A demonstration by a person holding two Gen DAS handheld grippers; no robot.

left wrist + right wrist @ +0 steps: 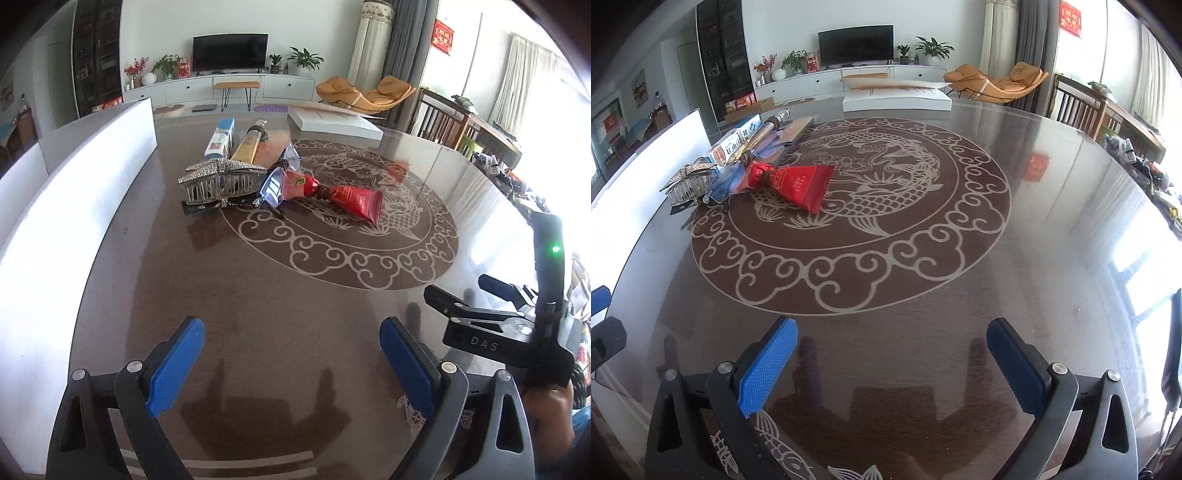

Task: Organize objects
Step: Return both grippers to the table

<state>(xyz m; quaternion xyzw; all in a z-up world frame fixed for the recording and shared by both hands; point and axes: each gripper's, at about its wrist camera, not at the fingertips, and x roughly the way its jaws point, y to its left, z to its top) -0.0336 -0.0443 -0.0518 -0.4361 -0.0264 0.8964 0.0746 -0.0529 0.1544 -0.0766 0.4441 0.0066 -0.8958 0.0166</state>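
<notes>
Evidently each hand-held gripper, left (pixel 291 363) and right (pixel 892 367), gapes wide and empty above the table (pixel 923 280).

Left hand-held gripper (pixel 291 354): finger bases cut off by the bottom edge of its own view; in the right wrist view only a blue pad corner shows at the left edge. Right hand-held gripper (pixel 892 360): bases cropped at the bottom too. From the left wrist its fingertips sit behind its own body, and the hand (pixel 550 402) holding it runs off the right edge. Far ahead-left of both, the hair clip (pixel 221 181) covers the gold tube's (pixel 245 147) near end. Print on the box (pixel 737 142) and red tube (pixel 801 184) is too small to read. The bench (pixel 960 280) rim beyond the right hand-held gripper is washed out by window glare.
</notes>
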